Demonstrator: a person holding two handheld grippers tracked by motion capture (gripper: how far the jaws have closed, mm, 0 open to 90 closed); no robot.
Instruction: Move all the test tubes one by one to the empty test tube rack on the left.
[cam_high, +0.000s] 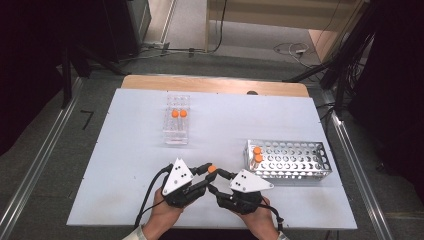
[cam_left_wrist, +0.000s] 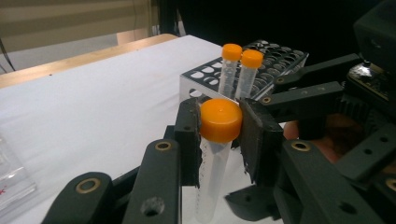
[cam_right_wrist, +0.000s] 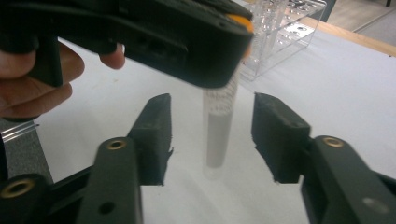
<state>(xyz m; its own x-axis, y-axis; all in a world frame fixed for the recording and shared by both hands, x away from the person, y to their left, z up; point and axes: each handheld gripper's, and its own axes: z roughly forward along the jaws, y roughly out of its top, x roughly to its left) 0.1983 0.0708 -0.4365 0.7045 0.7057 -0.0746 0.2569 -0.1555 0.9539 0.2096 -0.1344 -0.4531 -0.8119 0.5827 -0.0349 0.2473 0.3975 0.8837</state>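
We've got a white tabletop (cam_high: 130, 165) over a wooden board (cam_high: 215, 84). Beyond it, we see cables (cam_high: 292, 49) on the grey floor (cam_high: 250, 37). A metal rail (cam_high: 40, 165) runs alongside.

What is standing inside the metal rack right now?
Two orange-capped tubes stand at the near-left corner of the metal rack; the other visible holes look empty. The rack hides their lower ends.

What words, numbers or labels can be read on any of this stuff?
No text can be read in these pictures.
The tube in the left gripper has graduation marks down its side, too small and blurred to read.
A red mark on the clear rack is cut off at the picture's edge and unreadable.
The metal rack shows no lettering.
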